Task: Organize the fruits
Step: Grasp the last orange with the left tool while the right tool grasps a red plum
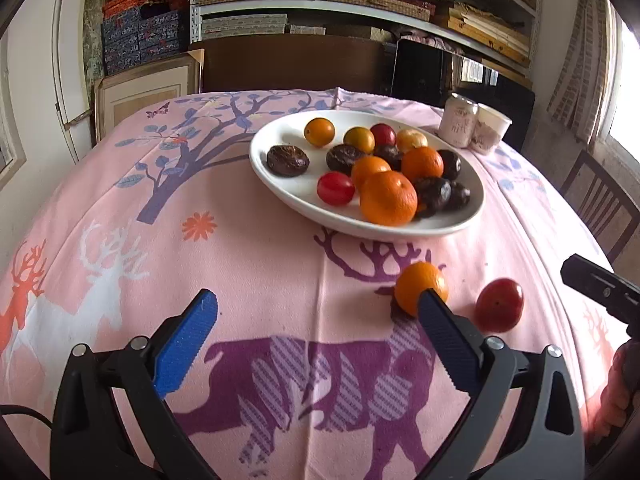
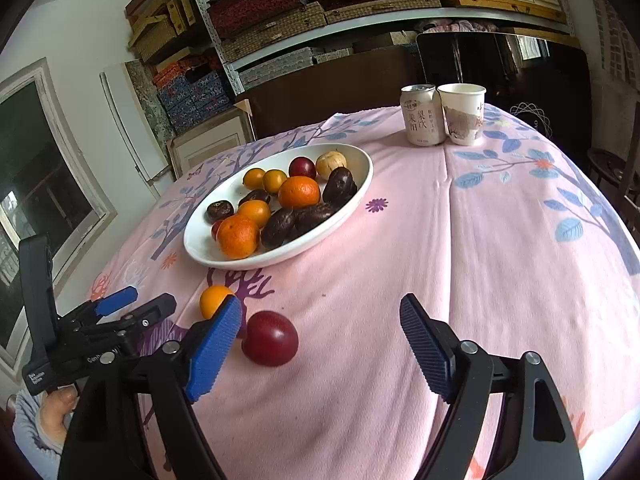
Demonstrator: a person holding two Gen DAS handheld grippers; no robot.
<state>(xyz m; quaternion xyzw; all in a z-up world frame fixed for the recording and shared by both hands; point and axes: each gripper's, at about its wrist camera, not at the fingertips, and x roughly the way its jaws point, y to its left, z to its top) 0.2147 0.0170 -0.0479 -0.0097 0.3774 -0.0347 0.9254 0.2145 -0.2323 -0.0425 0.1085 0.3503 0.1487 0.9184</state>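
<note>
Two fruits lie loose on the pink-clothed tabletop (image 2: 400, 240) short of the white plate (image 2: 360, 184), which already carries a heap of oranges, plums and dark fruit — so the step in hand looks like gathering the last strays. The loose orange (image 1: 418, 286) sits nearest the plate's front rim, with the red plum (image 2: 270, 338) just beside it, on the right claw's side. The left claw (image 1: 316, 316) is spread wide and grips nothing; its right finger overlaps the orange in the left wrist view, though whether it touches the fruit or merely hangs in front of it I cannot tell from this angle. The right claw (image 2: 320, 334) is likewise wide open and empty, the plum lying just inside its left finger. The next move probably calls for centring one claw over one fruit and closing gently, since both are round and may roll. The two claws are near each other, so crowding is the likelier trouble. There is bare cloth to the right, the drink can (image 2: 423, 115) and paper cup (image 2: 462, 114) stand well apart at the far edge, and the plate has bare room at its left end.
</note>
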